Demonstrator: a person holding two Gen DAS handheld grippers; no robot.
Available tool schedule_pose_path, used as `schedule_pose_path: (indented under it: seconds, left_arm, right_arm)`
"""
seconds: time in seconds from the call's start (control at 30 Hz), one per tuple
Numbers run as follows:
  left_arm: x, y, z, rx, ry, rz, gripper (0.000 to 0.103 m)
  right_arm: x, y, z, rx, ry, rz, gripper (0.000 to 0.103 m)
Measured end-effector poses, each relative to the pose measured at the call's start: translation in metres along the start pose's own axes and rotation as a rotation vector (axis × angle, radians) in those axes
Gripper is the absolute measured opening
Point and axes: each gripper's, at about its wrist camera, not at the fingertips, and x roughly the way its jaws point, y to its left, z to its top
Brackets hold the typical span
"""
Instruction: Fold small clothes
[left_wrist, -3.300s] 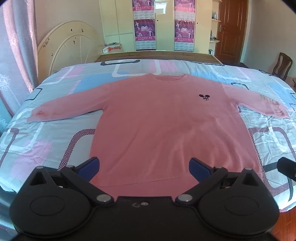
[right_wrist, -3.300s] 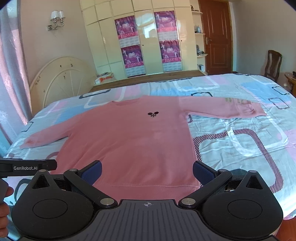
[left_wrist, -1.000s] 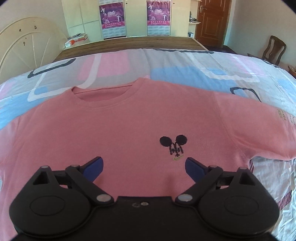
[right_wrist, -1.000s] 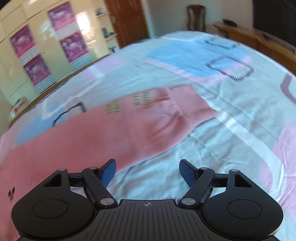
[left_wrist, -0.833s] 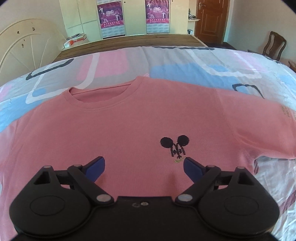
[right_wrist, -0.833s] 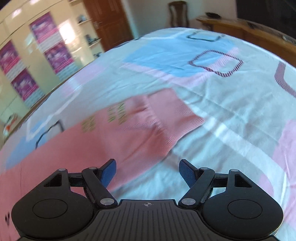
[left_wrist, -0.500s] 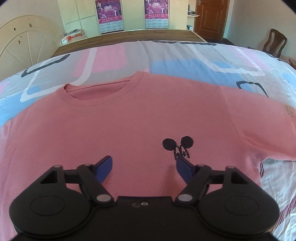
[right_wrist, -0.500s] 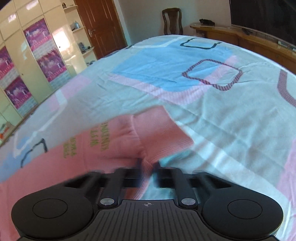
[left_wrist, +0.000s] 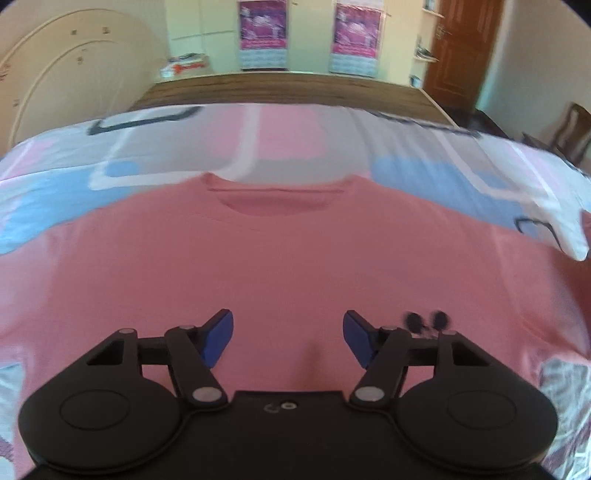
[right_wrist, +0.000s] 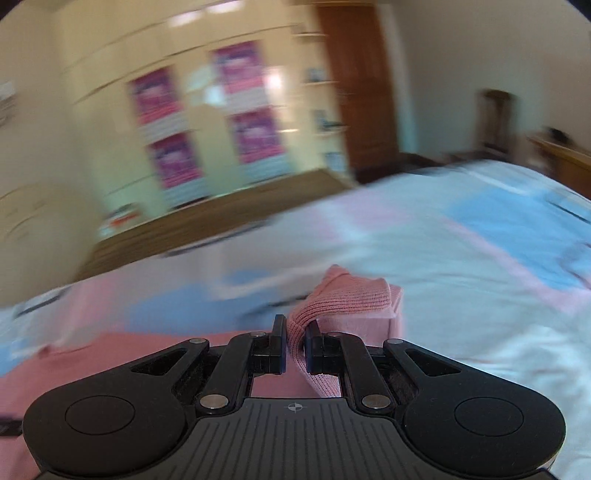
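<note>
Room: pale cupboards (left_wrist: 207, 33) with purple posters (left_wrist: 258, 35) stand beyond the far end of the bed, a brown door (left_wrist: 461, 51) to the right of them; the right wrist view is blurred.
Bed: its sheet (left_wrist: 288, 136), patterned in pink, blue and white blocks, spreads ahead of both sets of jaws, with a wooden board (left_wrist: 288, 88) at its far edge.
Sweater: a pink sweater (left_wrist: 288, 258) lies flat on the bed, directly under and ahead of the left jaws, its neckline (left_wrist: 277, 194) further ahead.
Sleeve: the cuff end of one pink sleeve (right_wrist: 354, 299) is lifted off the sheet and bunches just ahead of the right jaws.
Left gripper (left_wrist: 287, 338): jaws apart and closing, over the sweater's chest; nothing pinched between the blue pads (left_wrist: 218, 341).
Right gripper (right_wrist: 294, 345): jaws clamped tight on the sleeve's ribbed fabric.
Emblem: a small black mouse-ear emblem (left_wrist: 426, 320) sits just right of the left jaws.
</note>
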Motion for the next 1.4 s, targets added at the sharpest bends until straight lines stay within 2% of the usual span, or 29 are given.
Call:
schedule_pose_path:
  seconds: [0.03,0.1,0.2,0.37,0.43,0.47,0.5,0.57,0.63,0.7,0.83,0.87,0.97,1.0,1.03,1.07,1.13,1.23,1.4]
  left_arm:
    - [-0.002,0.009,0.001,-0.010,-0.006,0.010,0.075]
    - [-0.005,0.026,0.002,-0.029,-0.021,0.032,0.079]
    - [-0.005,0.056,0.003,-0.064,-0.021,0.040,0.080]
    - [-0.003,0.097,0.000,-0.114,-0.004,0.011,0.083]
    - [-0.001,0.106,-0.002,-0.125,0.005,-0.007,0.085]
    - [0.000,0.109,-0.003,-0.128,0.012,-0.026,0.085]
    - [0.002,0.111,-0.003,-0.130,0.020,-0.053,0.085]
    - [0.005,0.108,-0.004,-0.125,0.032,-0.116,0.085]
    - [0.010,0.099,-0.005,-0.107,0.046,-0.187,0.085]
    - [0.021,0.084,-0.007,-0.084,0.090,-0.254,0.084]
    - [0.048,0.054,-0.011,-0.076,0.165,-0.350,0.070]
    - [0.053,0.048,-0.011,-0.081,0.165,-0.360,0.070]
    - [0.059,0.039,-0.010,-0.130,0.131,-0.379,0.064]
    - [0.060,0.038,-0.010,-0.149,0.125,-0.390,0.050]
    - [0.061,0.037,-0.011,-0.154,0.118,-0.395,0.029]
    - [0.063,0.033,-0.011,-0.145,0.121,-0.386,0.019]
    - [0.063,0.029,-0.013,-0.138,0.105,-0.385,0.008]
    - [0.056,0.028,-0.008,-0.148,0.070,-0.400,0.007]
    - [0.014,0.052,0.021,-0.226,-0.067,-0.457,0.007]
  right_arm:
    - [0.002,0.025,-0.002,-0.025,0.005,0.046,0.009]
    - [0.006,0.072,-0.011,-0.076,0.026,0.128,0.009]
    - [0.013,0.140,-0.035,-0.162,0.066,0.218,0.009]
    - [0.035,0.235,-0.093,-0.282,0.219,0.351,0.010]
    - [0.042,0.261,-0.114,-0.337,0.271,0.358,0.030]
    - [0.043,0.267,-0.120,-0.341,0.283,0.375,0.046]
    - [0.041,0.272,-0.124,-0.334,0.288,0.389,0.054]
    - [0.036,0.272,-0.124,-0.329,0.283,0.392,0.054]
    - [0.030,0.261,-0.118,-0.312,0.268,0.358,0.054]
    - [0.025,0.243,-0.116,-0.293,0.263,0.295,0.054]
    - [0.007,0.202,-0.111,-0.257,0.251,0.156,0.054]
    - [0.002,0.192,-0.110,-0.249,0.248,0.126,0.054]
    - [-0.015,0.162,-0.112,-0.242,0.236,0.034,0.054]
    - [-0.020,0.154,-0.113,-0.237,0.236,0.012,0.054]
    - [-0.022,0.146,-0.115,-0.227,0.241,-0.013,0.054]
    - [-0.023,0.137,-0.116,-0.212,0.246,-0.034,0.054]
    - [-0.021,0.117,-0.116,-0.181,0.258,-0.073,0.054]
    - [-0.025,0.103,-0.118,-0.158,0.263,-0.117,0.055]
    - [-0.019,0.097,-0.118,-0.149,0.262,-0.141,0.056]
